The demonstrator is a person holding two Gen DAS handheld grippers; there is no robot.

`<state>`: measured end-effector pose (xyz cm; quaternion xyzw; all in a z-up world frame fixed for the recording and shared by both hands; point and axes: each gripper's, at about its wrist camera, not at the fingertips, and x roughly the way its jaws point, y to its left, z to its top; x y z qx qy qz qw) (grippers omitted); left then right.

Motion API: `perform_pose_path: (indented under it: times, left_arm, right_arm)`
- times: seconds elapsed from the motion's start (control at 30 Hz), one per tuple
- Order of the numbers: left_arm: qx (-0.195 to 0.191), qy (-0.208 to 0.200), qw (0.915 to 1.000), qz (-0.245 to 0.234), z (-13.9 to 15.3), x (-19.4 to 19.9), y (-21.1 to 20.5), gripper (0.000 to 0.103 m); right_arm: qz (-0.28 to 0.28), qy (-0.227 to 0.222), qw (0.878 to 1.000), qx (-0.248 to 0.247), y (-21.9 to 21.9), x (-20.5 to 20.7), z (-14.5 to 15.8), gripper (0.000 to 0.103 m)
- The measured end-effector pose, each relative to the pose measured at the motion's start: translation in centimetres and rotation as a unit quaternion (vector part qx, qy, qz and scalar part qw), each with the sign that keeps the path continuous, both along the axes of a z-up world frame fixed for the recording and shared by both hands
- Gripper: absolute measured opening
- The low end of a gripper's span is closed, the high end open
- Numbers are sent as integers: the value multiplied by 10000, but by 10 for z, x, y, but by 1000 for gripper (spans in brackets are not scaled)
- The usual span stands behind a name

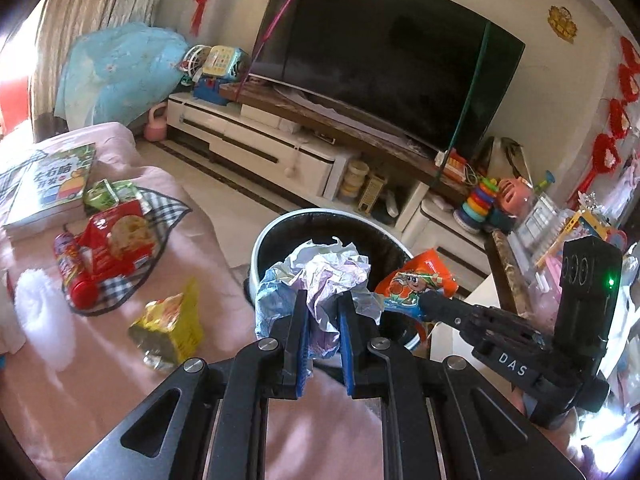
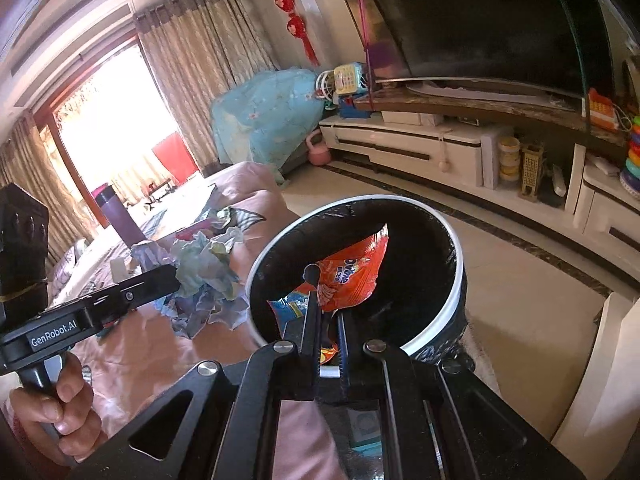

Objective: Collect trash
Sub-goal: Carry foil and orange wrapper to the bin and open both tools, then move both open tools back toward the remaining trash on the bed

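Note:
My left gripper is shut on a crumpled ball of pale paper, held at the near rim of a round black bin with a white rim. The right wrist view shows the same crumpled paper just left of the bin. My right gripper is shut on an orange and blue snack wrapper, which hangs over the bin's mouth. In the left wrist view that wrapper sits at the bin's right side, at the tip of the right gripper.
On the pink cloth lie a yellow wrapper, a red snack bag, a red tube, a green packet and a book. A TV cabinet with toys stands behind. A hand holds the left gripper's handle.

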<state>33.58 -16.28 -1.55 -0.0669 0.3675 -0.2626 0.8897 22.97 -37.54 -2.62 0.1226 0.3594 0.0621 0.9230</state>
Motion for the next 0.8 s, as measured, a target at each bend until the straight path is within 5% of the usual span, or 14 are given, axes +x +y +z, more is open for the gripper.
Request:
perform_pose_path:
  times: [0.3,0.37,0.43,0.5,0.8]
  left_arm:
    - [73,238,9997,-71,-14,37,-32,14]
    - [117,347,9993,-84,-18,44,-37,27]
    - [166,387,9990,-113,-21,47,-40,35]
    - [211,357,9991,-102,-20,45,-42,44]
    - [164,287,9994,75,-17,20,-19,56]
  right_arm:
    - [57,213,9993,-298,-7,26,-7,11]
    - [51,276,9989,-365,-8,31,-10,12]
    - [3,375,9984,-429,-11,34,-13,22]
    - [-57,406,9983,-413,-15,34,-15,48]
    - [-141,249,9994,-204,-18,24,-8,76]
